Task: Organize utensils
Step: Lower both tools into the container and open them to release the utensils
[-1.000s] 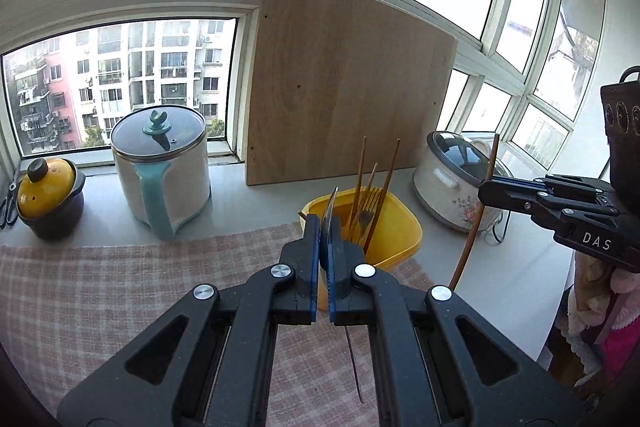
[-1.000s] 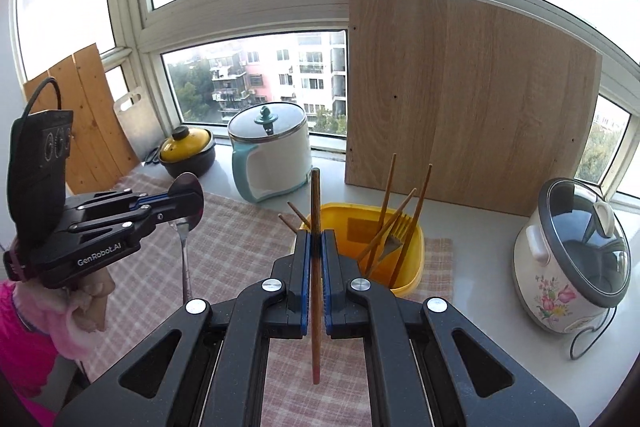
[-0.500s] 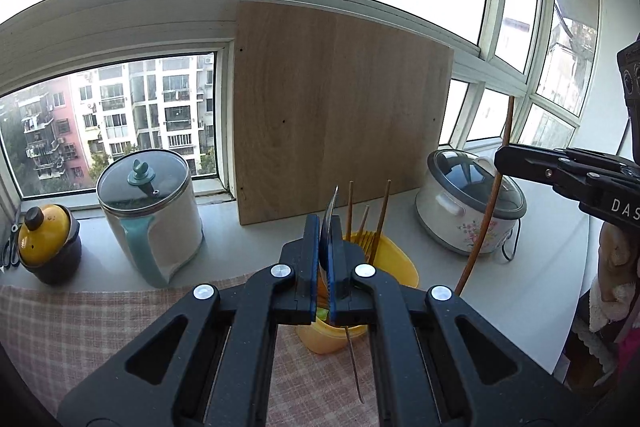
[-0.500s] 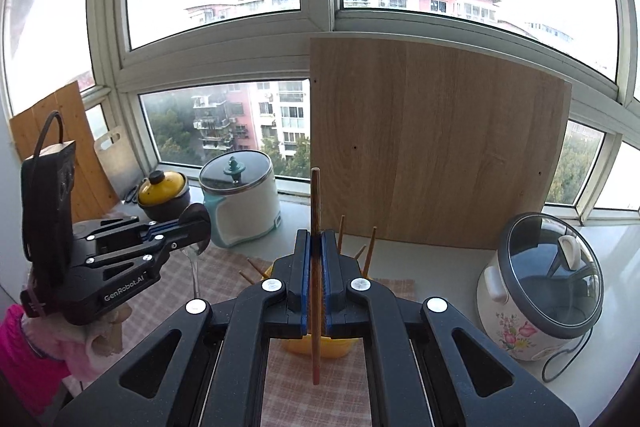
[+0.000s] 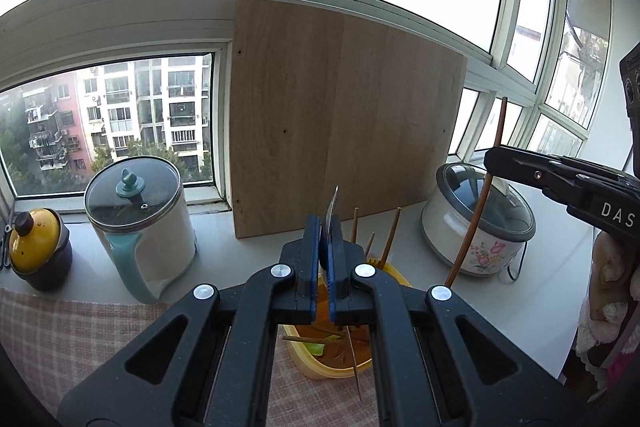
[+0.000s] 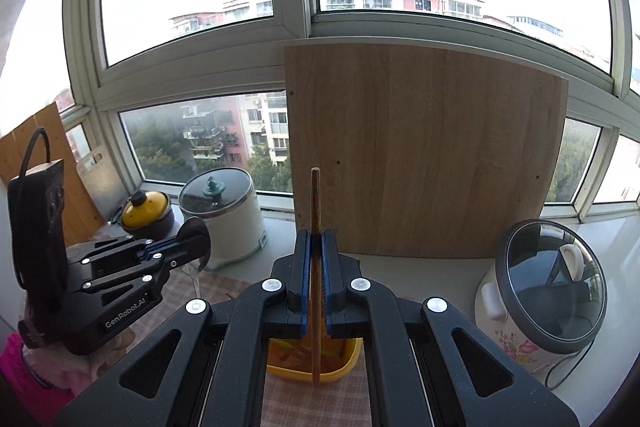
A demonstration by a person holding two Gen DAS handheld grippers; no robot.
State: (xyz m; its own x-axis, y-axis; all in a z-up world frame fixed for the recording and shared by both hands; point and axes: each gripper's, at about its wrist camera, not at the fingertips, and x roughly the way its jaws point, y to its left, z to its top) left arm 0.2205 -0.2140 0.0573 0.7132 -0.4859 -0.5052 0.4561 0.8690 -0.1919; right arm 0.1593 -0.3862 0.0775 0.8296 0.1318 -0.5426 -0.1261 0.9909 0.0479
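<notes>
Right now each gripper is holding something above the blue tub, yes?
Nearly: the tub is yellow, not blue, as the right wrist view shows. The left gripper holds a metal spoon, the right gripper a wooden chopstick.

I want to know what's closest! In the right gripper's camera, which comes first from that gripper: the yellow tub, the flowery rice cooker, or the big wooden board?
1. Yellow tub: nearest, just below the right gripper, partly hidden by it.
2. Flowery rice cooker: farther off, to the right on the counter.
3. Big wooden board: farthest, leaning against the window at the back.
</notes>
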